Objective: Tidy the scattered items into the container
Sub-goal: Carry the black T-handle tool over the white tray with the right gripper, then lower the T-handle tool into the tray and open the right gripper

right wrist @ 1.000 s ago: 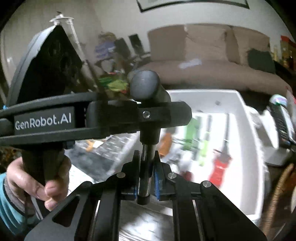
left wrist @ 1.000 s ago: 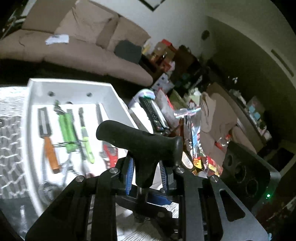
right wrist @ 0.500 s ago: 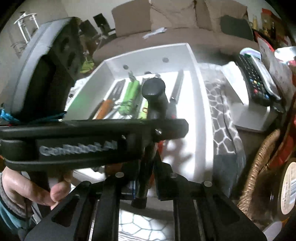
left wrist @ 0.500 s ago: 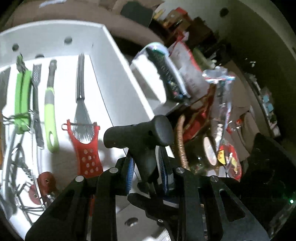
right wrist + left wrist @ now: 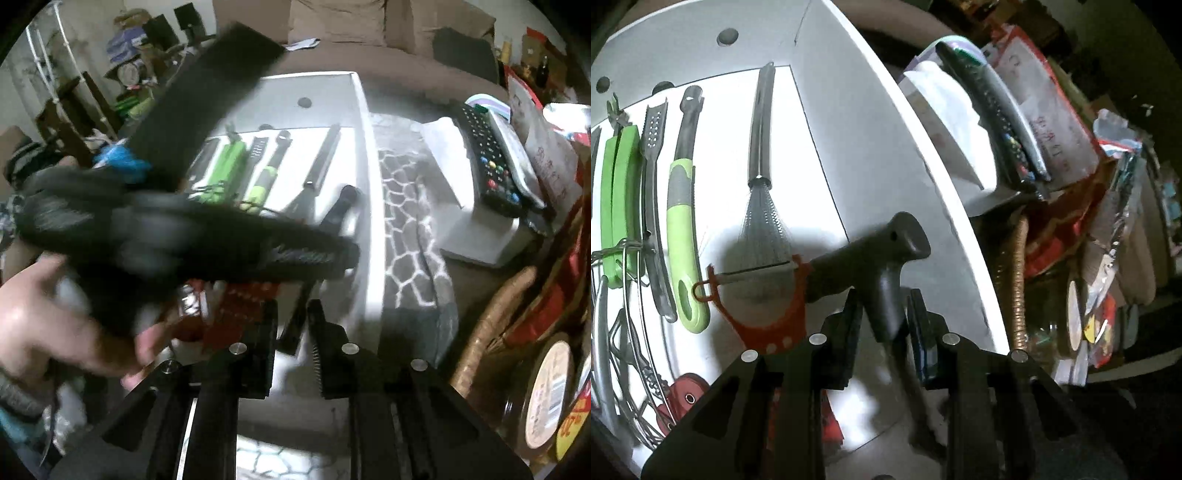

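Note:
A black T-handled tool [image 5: 875,254] hangs over the white container [image 5: 871,122], near its right wall. My left gripper [image 5: 884,325] has its jaws slightly apart around the tool's stem; it looks loosened. My right gripper [image 5: 291,328] also stands around the tool's thin shaft [image 5: 295,321], jaws parted. The tool's handle [image 5: 343,206] shows in the right wrist view behind the blurred left gripper body [image 5: 184,229] and hand. The container holds a red peeler [image 5: 768,306], a whisk [image 5: 761,155], green-handled utensils [image 5: 683,229] and others.
A grey patterned mat [image 5: 410,229] lies right of the container. Beyond it a white box [image 5: 480,206] carries a remote control [image 5: 491,158]. A wicker basket [image 5: 491,325], jars and snack packets crowd the right side. A sofa stands behind.
Both grippers tilted down and moved over the container with the tool. The jaws of both have loosened around it. The left gripper now moves fast across the right view.

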